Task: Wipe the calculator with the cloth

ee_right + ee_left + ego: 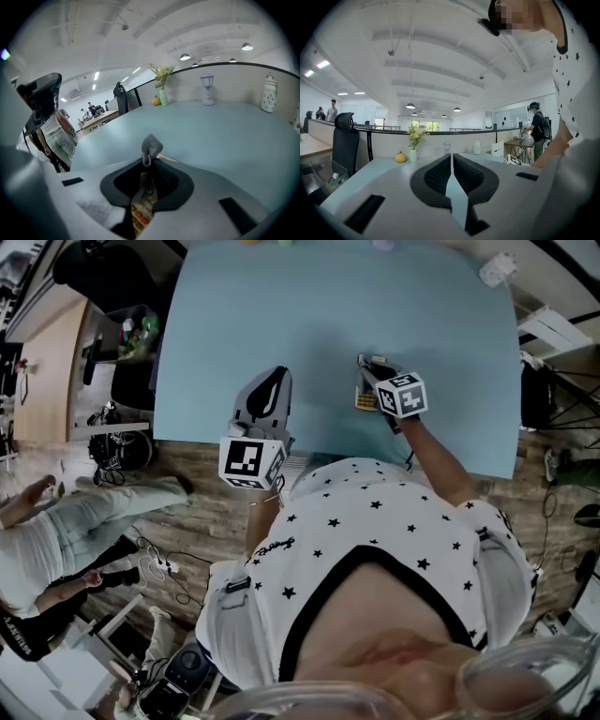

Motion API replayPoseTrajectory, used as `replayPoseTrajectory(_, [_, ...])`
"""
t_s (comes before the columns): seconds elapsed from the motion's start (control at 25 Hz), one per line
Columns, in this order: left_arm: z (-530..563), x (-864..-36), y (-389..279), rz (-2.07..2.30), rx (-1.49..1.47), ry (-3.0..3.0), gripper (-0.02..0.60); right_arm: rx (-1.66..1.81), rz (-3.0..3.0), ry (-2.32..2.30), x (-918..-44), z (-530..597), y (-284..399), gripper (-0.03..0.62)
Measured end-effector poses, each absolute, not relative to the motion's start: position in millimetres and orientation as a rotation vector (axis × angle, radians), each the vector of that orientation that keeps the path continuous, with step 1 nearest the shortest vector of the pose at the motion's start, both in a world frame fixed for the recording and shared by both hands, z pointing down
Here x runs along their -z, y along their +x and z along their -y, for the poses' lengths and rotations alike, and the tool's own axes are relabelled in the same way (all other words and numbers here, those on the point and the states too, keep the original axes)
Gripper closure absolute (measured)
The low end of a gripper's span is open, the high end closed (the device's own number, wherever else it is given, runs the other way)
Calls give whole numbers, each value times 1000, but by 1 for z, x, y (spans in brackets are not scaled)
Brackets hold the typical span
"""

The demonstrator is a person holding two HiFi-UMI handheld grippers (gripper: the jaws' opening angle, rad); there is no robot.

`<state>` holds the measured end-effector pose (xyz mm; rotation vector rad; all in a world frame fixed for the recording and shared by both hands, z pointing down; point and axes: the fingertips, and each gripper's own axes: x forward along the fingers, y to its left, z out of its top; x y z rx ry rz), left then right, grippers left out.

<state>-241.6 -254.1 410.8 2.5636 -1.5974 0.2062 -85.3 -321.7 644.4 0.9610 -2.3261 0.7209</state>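
Between the dark ribbed jaws of my right gripper (149, 165), low in its view, a grey textured cloth (151, 146) is pinched tight, its bunched end poking up. Under them only a strip of the calculator (142, 214) shows: beige and red keys, legends too small to read. It lies on the pale blue table (225, 131). My left gripper (452, 164) is clenched on nothing.

Pale blue table (328, 315); wood floor (211, 517); black office chair (344, 140); ceiling lamps (410, 106).
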Motion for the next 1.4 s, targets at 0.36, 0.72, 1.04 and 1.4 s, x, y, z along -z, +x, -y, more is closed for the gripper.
replayPoseTrajectory(0.36, [262, -411, -217, 1510, -207, 2630, 541, -745, 2283, 1082, -646, 322, -44, 543])
replayPoseTrajectory(0.72, [271, -410, -200, 1443, -209, 2672, 541, -784, 2233, 1168, -651, 321, -13, 544])
replayPoseTrajectory(1.04, [268, -411, -203, 1442, -214, 2669, 541, -783, 2236, 1179, -650, 319, -14, 543])
replayPoseTrajectory(1.4, [263, -411, -209, 1471, -212, 2655, 541, -766, 2338, 1013, -638, 301, -67, 543])
